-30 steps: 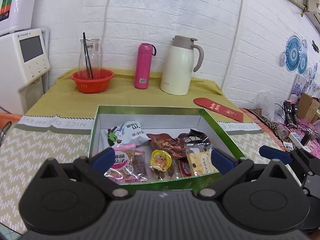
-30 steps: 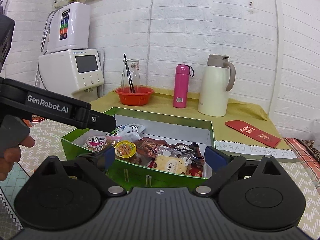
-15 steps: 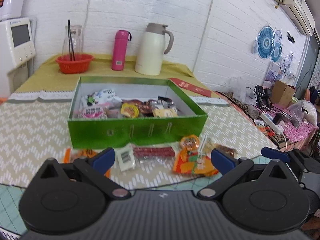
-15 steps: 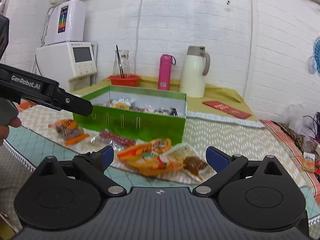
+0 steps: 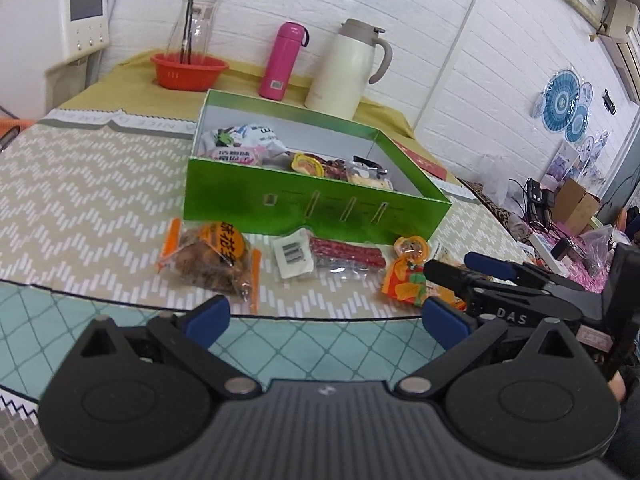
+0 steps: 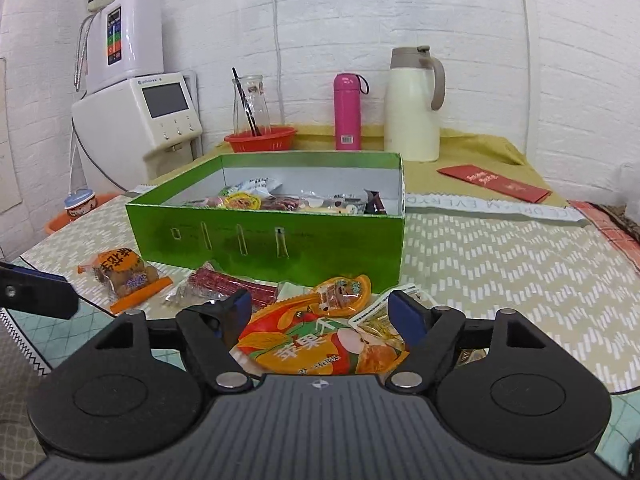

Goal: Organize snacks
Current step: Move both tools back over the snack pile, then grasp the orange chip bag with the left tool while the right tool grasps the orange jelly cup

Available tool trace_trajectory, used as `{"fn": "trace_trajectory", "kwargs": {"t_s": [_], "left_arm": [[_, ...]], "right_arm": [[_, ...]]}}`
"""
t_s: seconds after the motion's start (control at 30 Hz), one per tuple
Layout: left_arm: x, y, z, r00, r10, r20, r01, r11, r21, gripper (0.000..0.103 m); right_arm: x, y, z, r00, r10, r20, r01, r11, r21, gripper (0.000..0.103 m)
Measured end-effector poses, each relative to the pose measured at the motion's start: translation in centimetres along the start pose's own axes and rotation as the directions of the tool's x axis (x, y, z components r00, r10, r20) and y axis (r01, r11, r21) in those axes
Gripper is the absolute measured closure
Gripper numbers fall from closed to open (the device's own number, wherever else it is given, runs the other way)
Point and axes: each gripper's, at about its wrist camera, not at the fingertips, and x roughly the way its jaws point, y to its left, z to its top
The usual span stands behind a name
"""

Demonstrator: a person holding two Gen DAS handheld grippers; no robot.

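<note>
Directly between the open right claw (image 6: 322,316) lies the orange snack packet (image 6: 320,344).

Green box (image 6: 280,240), pink bottle (image 6: 347,112), beige chevron-patterned cloth (image 6: 500,264), red basket (image 6: 260,140).

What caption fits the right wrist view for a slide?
Open right gripper poised over an orange fruit-print packet, other loose snacks beside it, in front of the green snack box.

Fruit pouch (image 6: 320,344) behind tongs body
</note>
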Motion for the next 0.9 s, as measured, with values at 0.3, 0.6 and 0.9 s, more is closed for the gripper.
{"fn": "trace_trajectory", "kwargs": {"t_s": [0.3, 0.6, 0.9], "left_arm": [[0.8, 0.0, -0.5, 0.999, -0.031, -0.028, 0.031, 0.999, -0.01, 0.001], [2.3, -1.8, -0.8, 0.994, -0.079, -0.078, 0.08, 0.997, 0.015, 0.001], [7.7, -8.1, 1.2, 0.977, -0.142, -0.158, 0.172, 0.966, 0.196, 0.001]], "right_arm": [[-2.7, 1.7, -2.5, 0.99, 0.114, -0.079, -0.108, 0.991, 0.084, 0.0], [-4.6, 3.1, -3.5, 0.994, 0.062, -0.087, -0.062, 0.998, 0.007, 0.0], [-6.5, 0.7, -4.1, 0.999, 0.008, -0.052, -0.004, 0.998, 0.062, 0.0]]}}
